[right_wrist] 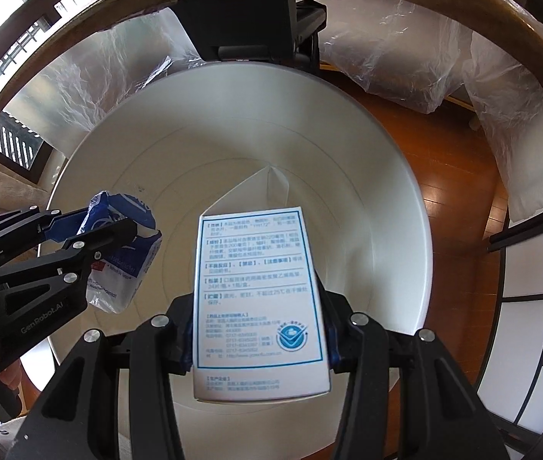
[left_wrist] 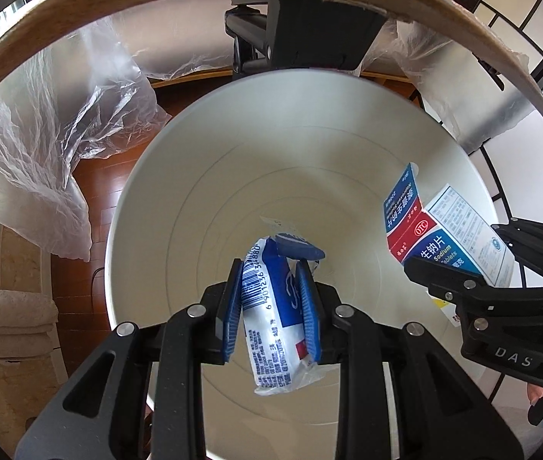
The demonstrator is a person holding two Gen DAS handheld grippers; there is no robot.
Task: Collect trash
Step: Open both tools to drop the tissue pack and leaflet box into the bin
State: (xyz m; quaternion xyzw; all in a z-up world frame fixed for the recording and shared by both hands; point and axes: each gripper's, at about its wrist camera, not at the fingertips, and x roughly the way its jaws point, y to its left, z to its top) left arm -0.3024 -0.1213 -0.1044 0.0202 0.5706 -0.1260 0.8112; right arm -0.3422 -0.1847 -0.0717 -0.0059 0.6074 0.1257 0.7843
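My left tool (left_wrist: 271,299) is clamped on a blue-white tissue pack (left_wrist: 275,318), my right tool (right_wrist: 260,341) grips a medicine box (right_wrist: 260,306); both hang over the white bin (left_wrist: 194,199) below, which looks empty, though its bottom is partly hidden.

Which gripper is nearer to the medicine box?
Right. The right gripper is clamped on the medicine box over the white bin; the left gripper holds a tissue pack beside it.
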